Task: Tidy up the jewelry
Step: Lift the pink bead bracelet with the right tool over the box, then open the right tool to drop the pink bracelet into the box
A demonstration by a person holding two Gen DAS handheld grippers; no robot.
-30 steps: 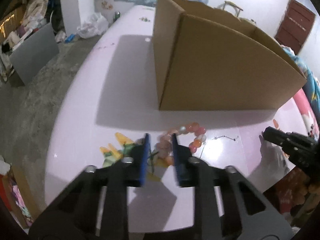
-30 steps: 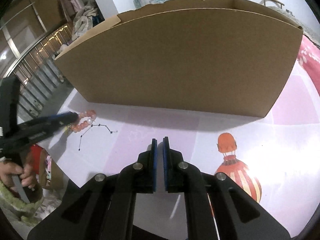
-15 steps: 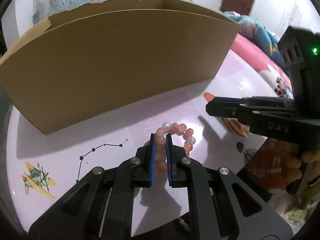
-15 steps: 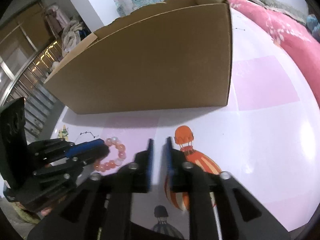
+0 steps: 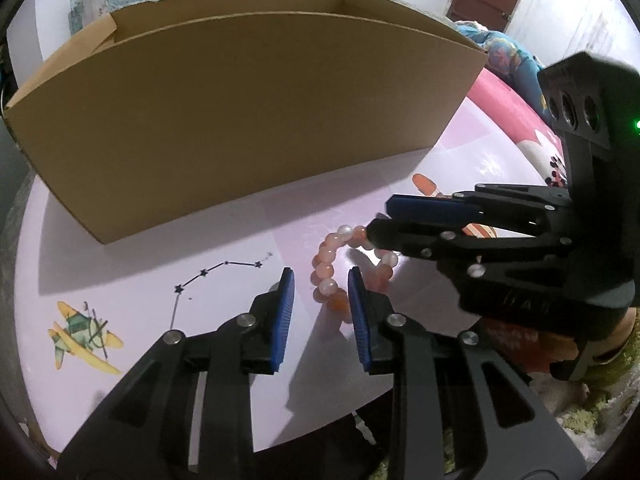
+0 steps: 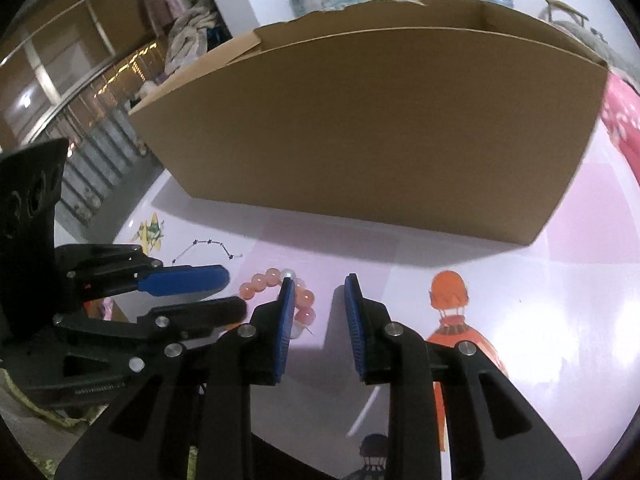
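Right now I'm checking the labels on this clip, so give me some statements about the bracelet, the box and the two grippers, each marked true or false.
1. The bead bracelet lies on the table in front of the cardboard box. True.
2. The bracelet is already inside the box. False: it is outside, on the table.
3. The left gripper has its fingers clamped shut on the beads. False: its fingers are opening, with part of the bracelet between them.
4. The right gripper has nothing between its fingers. True.
5. The box is closed with a lid. False: its top is open.
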